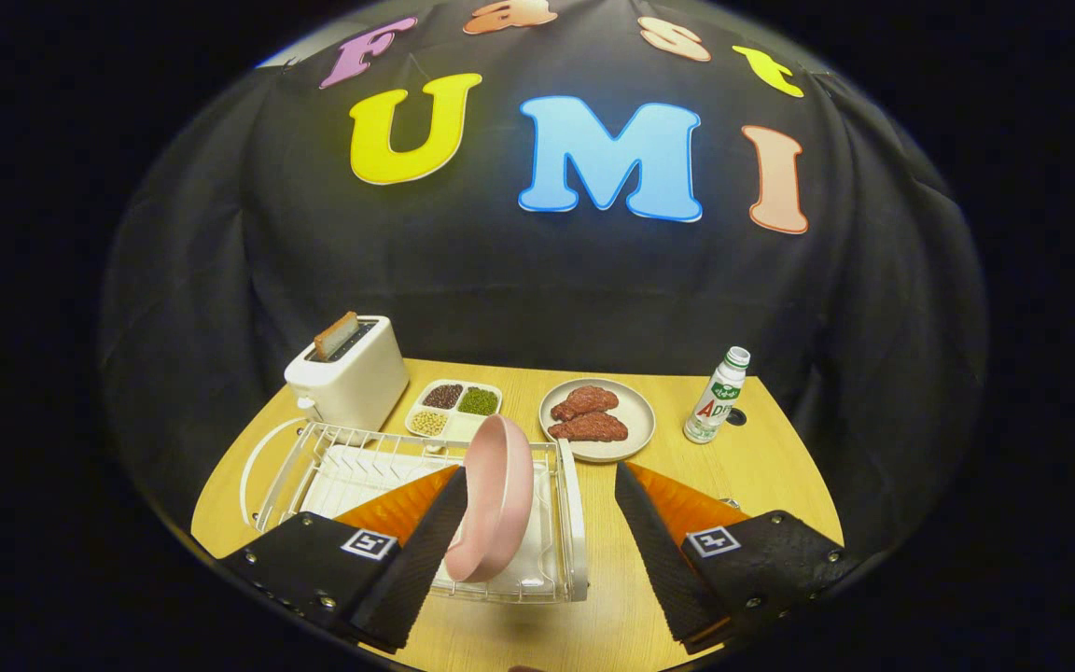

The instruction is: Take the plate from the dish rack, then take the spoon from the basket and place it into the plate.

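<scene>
Well, closest, down low in the picture?

Gripper (539,471), wide open, gripping nothing. One finger at lower left, one at lower right, big gap between.

And in the gap?

Pink plate (500,495), standing up on its edge in the white dish rack (575,523). Right up against the left finger, maybe touching, hard to tell. Well apart from the right finger. Not pinched.

Dish rack where?

Lower left of the middle, on the wooden table (771,467), partly behind the left finger. White tray under the wires.

Then a bit farther back?

Just beyond the rack, white dish with little boxes (455,408): dark beans, green beans, pale beans. Beside it to the right, round plate of brown meat (642,422), two pieces, near the middle of the picture.

More to the left?

White toaster (356,378), left of the bean dish, with a slice of bread (337,334) sticking up out of the top.

And to the right?

Small white bottle (717,397), standing straight, green cap end up, near the back edge of the table, right of the meat plate.

Farthest back?

Black cloth wall, all across the top.
</scene>
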`<state>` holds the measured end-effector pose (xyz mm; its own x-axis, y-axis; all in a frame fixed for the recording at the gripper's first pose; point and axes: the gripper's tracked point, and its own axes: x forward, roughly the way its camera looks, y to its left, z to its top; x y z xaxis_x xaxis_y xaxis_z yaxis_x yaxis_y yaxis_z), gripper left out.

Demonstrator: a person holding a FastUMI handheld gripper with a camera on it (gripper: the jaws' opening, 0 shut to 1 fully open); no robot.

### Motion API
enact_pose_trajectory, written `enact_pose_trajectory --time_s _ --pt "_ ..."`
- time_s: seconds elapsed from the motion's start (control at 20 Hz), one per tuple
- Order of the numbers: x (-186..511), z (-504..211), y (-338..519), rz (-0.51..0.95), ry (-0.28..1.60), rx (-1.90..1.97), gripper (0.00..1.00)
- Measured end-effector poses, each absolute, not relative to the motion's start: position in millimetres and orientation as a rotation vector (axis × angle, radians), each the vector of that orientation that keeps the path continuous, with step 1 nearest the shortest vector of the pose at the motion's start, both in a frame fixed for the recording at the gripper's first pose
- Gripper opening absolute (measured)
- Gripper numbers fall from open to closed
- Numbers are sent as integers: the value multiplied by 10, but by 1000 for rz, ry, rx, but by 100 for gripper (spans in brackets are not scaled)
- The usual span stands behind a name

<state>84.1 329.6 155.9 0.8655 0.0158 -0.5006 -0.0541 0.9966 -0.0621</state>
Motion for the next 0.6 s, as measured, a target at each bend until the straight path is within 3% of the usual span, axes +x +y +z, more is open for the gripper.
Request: enact_pose_trajectory --time_s 0.1,0.2,0.45,0.55,0.6 --pt "904 1453 3276 5 601 -76 97" --pt "983 1358 3306 -11 675 -59 86" --pt "1150 1148 3245 -101 781 -86 79" --pt "1146 1055 3210 -157 815 -111 62" --pt "1155 1011 3266 -167 830 -113 47"
